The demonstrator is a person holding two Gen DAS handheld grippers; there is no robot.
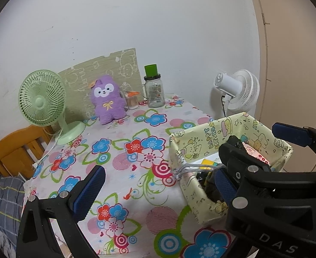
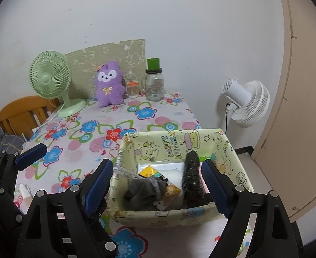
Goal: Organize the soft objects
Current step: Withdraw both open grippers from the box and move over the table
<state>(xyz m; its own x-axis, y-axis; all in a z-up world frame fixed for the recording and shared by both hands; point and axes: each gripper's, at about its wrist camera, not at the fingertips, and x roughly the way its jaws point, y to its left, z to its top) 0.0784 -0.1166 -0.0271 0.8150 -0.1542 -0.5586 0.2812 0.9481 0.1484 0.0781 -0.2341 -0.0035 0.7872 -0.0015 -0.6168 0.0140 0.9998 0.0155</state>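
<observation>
A yellow fabric storage box [image 2: 175,146] printed "Happy Birthday" stands at the table's near right corner; it also shows in the left wrist view [image 1: 192,142]. Inside lie a grey cloth [image 2: 145,190], a black bumpy item [image 2: 192,174], a yellow packet [image 2: 149,171] and a white pack. A purple plush toy [image 1: 107,100] sits upright at the back of the table, also in the right wrist view [image 2: 109,85]. My right gripper [image 2: 158,185] is open, hovering over the box. My left gripper [image 1: 158,185] is open and empty, left of the box above the tablecloth.
A green desk fan [image 1: 41,103] stands back left, a glass jar with a green lid [image 1: 154,90] and a small toothpick jar [image 1: 132,101] back centre. A white floor fan [image 1: 237,92] stands beyond the table's right edge. A wooden chair [image 1: 14,148] is at left.
</observation>
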